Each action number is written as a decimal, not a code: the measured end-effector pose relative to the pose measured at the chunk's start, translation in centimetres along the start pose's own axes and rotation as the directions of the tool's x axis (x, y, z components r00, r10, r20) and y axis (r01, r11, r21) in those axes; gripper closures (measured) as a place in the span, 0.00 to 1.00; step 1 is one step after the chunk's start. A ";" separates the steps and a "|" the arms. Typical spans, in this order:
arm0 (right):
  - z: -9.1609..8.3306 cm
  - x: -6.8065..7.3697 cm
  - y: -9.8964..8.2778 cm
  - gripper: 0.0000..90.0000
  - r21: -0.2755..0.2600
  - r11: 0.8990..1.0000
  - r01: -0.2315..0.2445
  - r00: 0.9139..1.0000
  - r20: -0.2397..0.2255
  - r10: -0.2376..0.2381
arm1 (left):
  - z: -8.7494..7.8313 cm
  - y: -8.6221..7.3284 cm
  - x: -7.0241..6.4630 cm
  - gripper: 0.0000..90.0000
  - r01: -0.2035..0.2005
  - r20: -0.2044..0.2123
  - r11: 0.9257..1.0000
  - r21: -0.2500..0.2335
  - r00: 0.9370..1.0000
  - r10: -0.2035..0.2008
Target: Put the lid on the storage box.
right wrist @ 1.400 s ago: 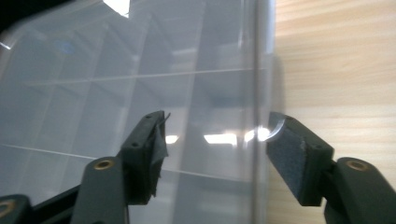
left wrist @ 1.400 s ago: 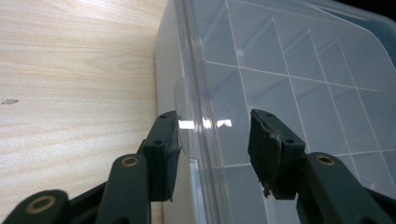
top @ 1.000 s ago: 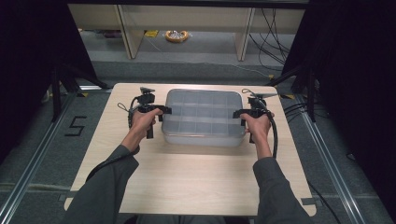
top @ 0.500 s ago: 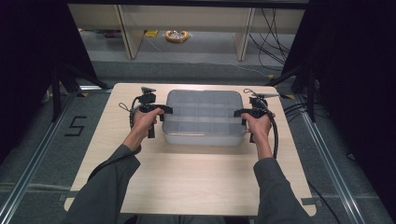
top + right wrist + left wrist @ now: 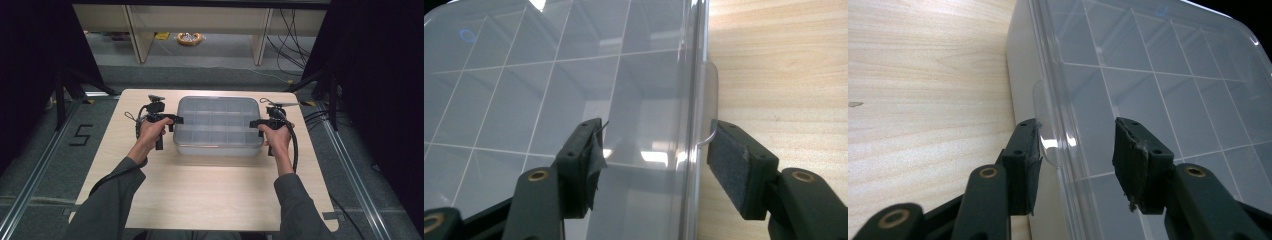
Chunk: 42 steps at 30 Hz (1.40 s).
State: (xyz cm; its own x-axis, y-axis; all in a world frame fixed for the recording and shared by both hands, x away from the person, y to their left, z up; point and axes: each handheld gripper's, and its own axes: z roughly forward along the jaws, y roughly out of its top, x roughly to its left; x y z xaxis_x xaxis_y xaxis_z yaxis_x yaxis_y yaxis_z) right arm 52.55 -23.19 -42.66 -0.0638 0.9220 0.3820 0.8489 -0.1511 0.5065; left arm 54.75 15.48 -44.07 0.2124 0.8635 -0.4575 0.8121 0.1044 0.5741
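Nearest the camera, two grey-sleeved forearms come in over the bare front of the wooden surface (image 5: pixel 210 200). Each hand holds a gripper at one end of a clear plastic box (image 5: pixel 218 125), which lies flat near the middle of the surface, toward its far edge.

The left hand (image 5: pixel 150 131) holds the left gripper (image 5: pixel 172 122) at the box's left end. In the left gripper view its jaws are spread apart, closed on nothing. They straddle the rim of the lid (image 5: pixel 1148 75) at a small clear tab (image 5: pixel 1040 125) that sticks out from the edge. One jaw is outside the box, beside its white wall and touching or nearly touching the tab; the other hangs over the lid.

The right hand (image 5: pixel 276 137) holds the right gripper (image 5: pixel 256 124) at the right end. Its jaws are likewise apart, one over the lid (image 5: pixel 549 60), the other out over the wood, its pad at the lower corner of the tab (image 5: pixel 709 100) on that side; whether it presses the tab is unclear.

Through the lid, thin white dividers split the box into rows of compartments; contents cannot be made out.

Beyond the surface is grey floor, with shelf legs (image 5: pixel 135 35), a yellow coil (image 5: pixel 189 38) and loose black cables (image 5: pixel 295 30).
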 end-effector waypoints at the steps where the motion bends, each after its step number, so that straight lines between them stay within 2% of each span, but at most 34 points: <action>1: 0.2 -0.6 0.1 0.45 -0.020 0.997 0.068 0.998 0.008 -0.068 | 0.1 0.1 -0.1 0.59 0.000 -0.009 1.000 -0.002 1.000 0.000; 3: 0.3 0.0 0.2 0.44 -0.015 1.000 0.002 1.000 0.024 -0.002 | 0.2 0.2 -0.1 0.59 0.001 -0.012 1.000 -0.007 1.000 -0.001; 4: 0.3 -0.1 0.3 0.44 -0.016 0.999 0.038 0.998 0.048 -0.037 | 0.3 0.3 -0.2 0.59 0.004 -0.014 1.000 -0.008 1.000 -0.004; 5: 0.5 -0.5 0.5 0.44 -0.038 0.997 0.070 0.997 0.025 -0.069 | 0.3 0.3 -0.3 0.59 0.003 -0.019 1.000 -0.006 1.000 -0.003; 6: 0.7 -0.6 0.6 0.43 -0.058 0.993 0.103 0.994 0.030 -0.101 | 0.3 0.4 -0.3 0.58 -0.004 -0.020 1.000 -0.004 1.000 0.004; 7: 0.7 -0.5 0.6 0.43 -0.052 0.995 0.084 0.996 0.023 -0.083 | 0.3 0.5 -0.4 0.58 0.000 -0.021 1.000 -0.003 1.000 0.000; 8: 0.7 -0.2 0.7 0.44 -0.045 0.998 0.032 0.999 0.021 -0.031 | 0.3 0.6 -0.3 0.58 0.000 -0.020 1.000 -0.006 1.000 0.000; 9: 0.7 0.0 0.8 0.44 -0.031 1.000 0.004 1.000 0.015 -0.003 | 0.4 0.6 -0.3 0.58 0.003 -0.019 1.000 -0.008 1.000 -0.003; 11: 0.9 -0.2 1.0 0.44 -0.042 0.999 0.017 1.000 0.020 -0.016 | 0.6 0.6 -0.3 0.57 0.004 -0.021 1.000 -0.015 1.000 -0.004; 12: 1.0 0.0 1.1 0.43 -0.042 0.999 0.001 1.000 0.016 0.000 | 0.6 0.6 -0.3 0.56 -0.001 -0.020 1.000 -0.017 1.000 0.001; 13: 1.1 -0.5 1.1 0.43 -0.066 0.995 0.077 0.997 0.027 -0.076 | 0.6 0.5 -0.2 0.56 0.001 -0.016 1.000 -0.024 1.000 -0.001; 14: 1.0 -0.1 1.1 0.43 -0.053 0.998 0.039 0.999 0.027 -0.038 | 0.7 0.4 -0.1 0.56 -0.002 -0.013 1.000 -0.027 1.000 0.002; 17: 0.9 0.0 1.1 0.45 -0.051 0.999 0.018 1.000 0.019 -0.017 | 0.7 0.4 -0.1 0.56 -0.005 -0.010 1.000 -0.028 1.000 0.004; 18: 1.0 -0.2 1.2 0.45 -0.064 0.997 0.045 0.999 0.023 -0.044 | 0.7 0.4 -0.1 0.55 -0.003 -0.009 1.000 -0.027 1.000 0.003; 19: 0.9 -0.2 1.2 0.45 -0.048 0.998 0.033 0.999 0.021 -0.032 | 0.7 0.4 -0.2 0.52 0.012 -0.005 1.000 -0.025 1.000 -0.012; 20: 1.0 -0.6 1.2 0.45 -0.070 0.994 0.087 0.996 0.022 -0.085 | 0.6 0.4 -0.3 0.49 0.022 -0.002 0.999 -0.028 1.000 -0.022; 22: 0.9 0.0 1.1 0.45 -0.048 0.999 0.012 1.000 0.020 -0.011 | 0.5 0.4 -0.3 0.49 0.004 -0.013 1.000 -0.027 1.000 -0.004; 23: 0.9 -0.2 1.1 0.45 -0.054 0.998 0.025 0.999 0.027 -0.024 | 0.4 0.4 -0.2 0.49 0.000 -0.015 1.000 -0.028 1.000 -0.001; 24: 0.8 -0.6 1.0 0.45 -0.081 0.994 0.077 0.997 0.026 -0.075 | 0.2 0.3 -0.1 0.48 0.016 -0.006 0.999 -0.031 1.000 -0.017; 25: 0.5 -0.3 1.0 0.45 -0.064 0.997 0.031 0.999 0.015 -0.030 | 0.2 0.3 -0.1 0.46 0.016 -0.006 0.999 -0.031 1.000 -0.017; 26: 0.4 -0.5 1.1 0.45 -0.078 0.995 0.062 0.998 0.022 -0.060 | -0.1 0.4 0.0 0.46 0.022 -0.006 0.999 -0.030 1.000 -0.022; 28: -0.1 -0.6 1.1 0.44 -0.078 0.996 0.047 0.999 0.011 -0.046 | -0.5 0.4 0.2 0.45 0.016 -0.002 0.999 -0.029 1.000 -0.016; 29: -0.3 -1.0 1.1 0.44 -0.093 0.993 0.073 0.997 0.021 -0.072 | -0.7 0.4 0.3 0.45 0.019 -0.002 0.999 -0.030 1.000 -0.019; 30: -0.4 -1.2 1.2 0.44 -0.092 0.992 0.081 0.997 0.008 -0.080 | -0.9 0.4 0.3 0.44 0.019 0.001 0.999 -0.033 1.000 -0.019; 31: -0.6 -1.3 1.2 0.44 -0.095 0.993 0.075 0.997 0.011 -0.075 | -1.1 0.3 0.3 0.44 0.017 0.006 0.999 -0.036 1.000 -0.017; 33: -1.1 -1.1 1.1 0.44 -0.107 0.994 0.027 1.000 -0.004 -0.027 | -1.5 0.2 0.3 0.44 0.005 0.016 0.999 -0.035 1.000 -0.005; 34: -1.1 -1.5 1.1 0.44 -0.126 0.989 0.078 0.997 -0.009 -0.080 | -1.7 0.1 0.3 0.44 0.002 0.024 1.000 -0.031 1.000 -0.001; 35: -1.4 -1.6 1.0 0.44 -0.120 0.989 0.082 0.996 -0.012 -0.084 | -1.9 0.0 0.3 0.44 -0.005 0.030 1.000 -0.028 1.000 0.006; 36: -1.6 -1.0 0.9 0.44 -0.105 0.994 0.025 0.999 -0.017 -0.027 | -2.0 -0.1 0.3 0.44 -0.011 0.042 1.000 -0.028 0.999 0.012; 37: -1.8 -1.2 0.8 0.44 -0.111 0.993 0.038 0.999 -0.013 -0.040 | -2.0 -0.1 0.3 0.44 -0.011 0.042 1.000 -0.028 0.999 0.012; 38: -1.9 -1.0 0.6 0.44 -0.108 0.994 0.018 1.000 -0.018 -0.020 | -2.2 -0.2 0.2 0.44 -0.014 0.042 0.999 -0.033 0.999 0.015; 39: -2.0 -1.1 0.5 0.43 -0.108 0.994 0.030 0.999 -0.008 -0.031 | -2.7 -0.5 0.2 0.44 -0.021 0.058 0.999 -0.033 0.998 0.023; 41: -2.0 -1.7 0.3 0.43 -0.150 0.983 0.108 0.994 -0.016 -0.111 | -3.0 -0.7 0.3 0.43 -0.040 0.067 0.998 -0.039 0.997 0.043; 42: -2.2 -1.6 0.2 0.42 -0.143 0.986 0.092 0.995 -0.026 -0.096 | -3.3 -0.9 0.2 0.43 -0.050 0.069 0.998 -0.038 0.996 0.052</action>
State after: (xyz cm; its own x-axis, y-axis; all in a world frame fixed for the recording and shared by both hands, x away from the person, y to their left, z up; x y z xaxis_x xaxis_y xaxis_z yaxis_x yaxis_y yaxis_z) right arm 51.64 -25.54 -41.46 -0.1586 0.9227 0.3513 0.7559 -0.1154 0.6444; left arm 52.28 17.19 -42.48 0.2916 0.8316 -0.4726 0.7793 0.0800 0.6216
